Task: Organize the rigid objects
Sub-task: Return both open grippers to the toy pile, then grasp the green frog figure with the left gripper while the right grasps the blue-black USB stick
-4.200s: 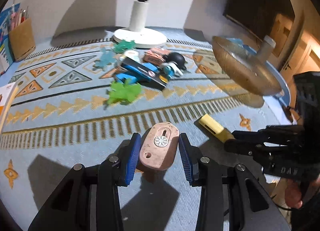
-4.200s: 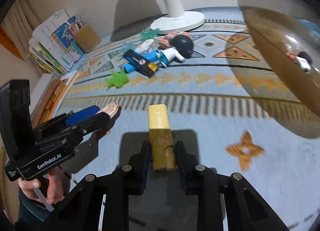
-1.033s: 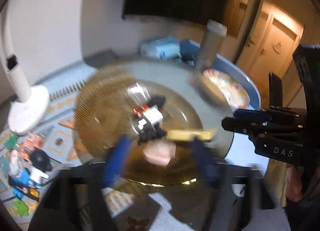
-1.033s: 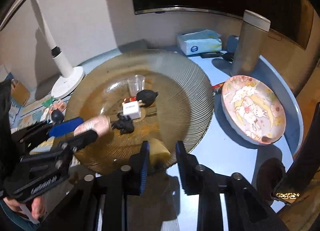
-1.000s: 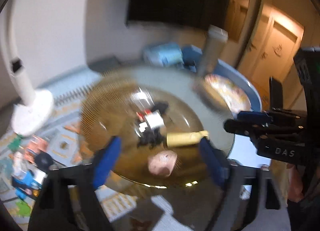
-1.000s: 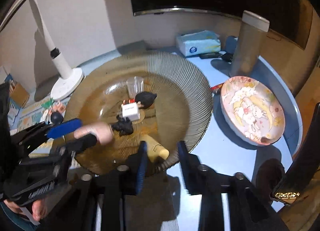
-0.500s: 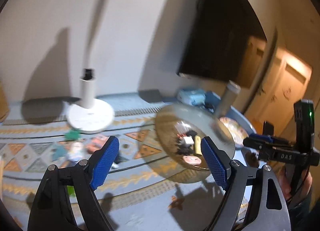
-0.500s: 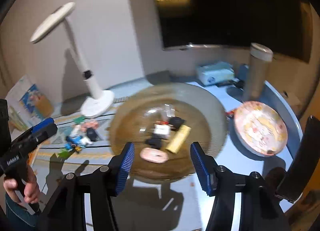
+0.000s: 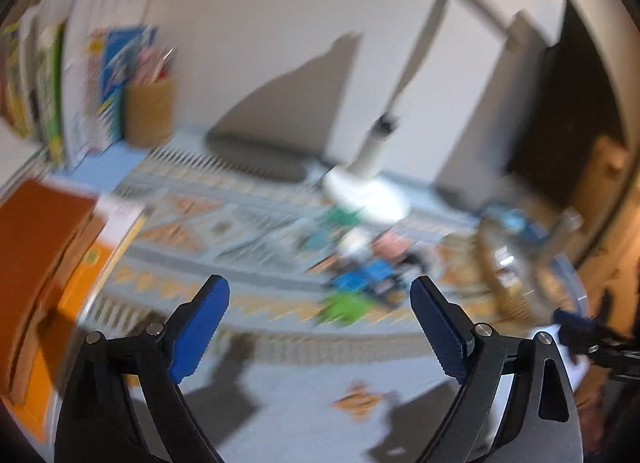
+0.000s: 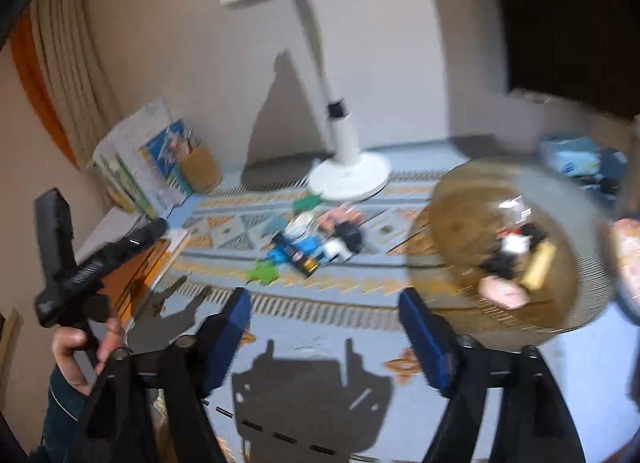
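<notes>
Both views are showing blur, and no writing is reading clearly.

Left wrist view: the left gripper (image 9: pixel 320 303) is standing wide with nothing between its jaws, having just opened further. Toys (image 9: pixel 360 263) are lying in a pile on the patterned mat (image 9: pixel 200 231) at twelve o'clock; the amber glass plate (image 9: pixel 516 275) is sitting at two o'clock.

Right wrist view: the right gripper (image 10: pixel 324 315) is also gaping empty, its jaws having just been opening. At two o'clock the plate is holding a yellow block (image 10: pixel 538 267) and a pink piece (image 10: pixel 500 289). A desk lamp (image 10: pixel 340 143) is standing at twelve o'clock.

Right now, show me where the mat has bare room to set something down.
Free: the near strip of mat between the toy pile and the grippers, and the stretch between pile and books. Crowded: around the lamp base and inside the amber dish.
</notes>
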Available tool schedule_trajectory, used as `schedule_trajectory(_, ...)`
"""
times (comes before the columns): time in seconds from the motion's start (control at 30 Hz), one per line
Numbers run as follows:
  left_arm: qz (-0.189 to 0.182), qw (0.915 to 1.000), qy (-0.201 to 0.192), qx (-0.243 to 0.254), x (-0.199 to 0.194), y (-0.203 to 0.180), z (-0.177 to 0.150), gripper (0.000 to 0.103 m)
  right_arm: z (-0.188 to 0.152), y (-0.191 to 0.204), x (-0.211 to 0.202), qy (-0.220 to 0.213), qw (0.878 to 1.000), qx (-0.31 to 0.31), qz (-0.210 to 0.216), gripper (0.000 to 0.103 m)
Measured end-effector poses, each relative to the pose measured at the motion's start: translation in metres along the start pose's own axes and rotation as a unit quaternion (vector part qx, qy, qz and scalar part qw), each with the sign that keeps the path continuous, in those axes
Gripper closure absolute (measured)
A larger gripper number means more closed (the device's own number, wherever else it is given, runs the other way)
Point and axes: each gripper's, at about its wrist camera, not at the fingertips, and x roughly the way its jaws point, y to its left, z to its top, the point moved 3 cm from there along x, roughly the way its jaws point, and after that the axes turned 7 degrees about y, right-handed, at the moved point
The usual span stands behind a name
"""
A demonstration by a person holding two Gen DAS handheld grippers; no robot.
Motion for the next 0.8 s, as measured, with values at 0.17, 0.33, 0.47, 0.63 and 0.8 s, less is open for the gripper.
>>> schedule_trajectory(0.17,0.044,0.9986,0.024,0.019,0.038,0.017,-0.027,0.012,-0.018,-0.001,0.063,0.007,0.998,-0.038,-0.05,0.024)
schedule_trajectory(0.33,0.029,0.9988,0.026,0.028,0.036,0.017,-0.029,0.009,-0.034,-0.024,0.099,0.034,0.997,-0.023,-0.063,0.024)
schedule_trajectory(0.47,0.019,0.9978,0.062,0.015,0.046,0.021,-0.032,0.009,-0.031,-0.026,0.108,0.043,0.996,-0.026,-0.076,0.024)
schedule_trajectory(0.63,0.014,0.9981,0.057,0.017,0.044,0.021,-0.033,0.009,-0.033,-0.017,0.113,0.056,0.994,-0.055,-0.079,0.024)
schedule_trajectory(0.8,0.011,0.9984,0.054,0.01,0.043,0.023,-0.033,0.009,-0.034,-0.016,0.114,0.057,0.994,-0.061,-0.075,0.024)
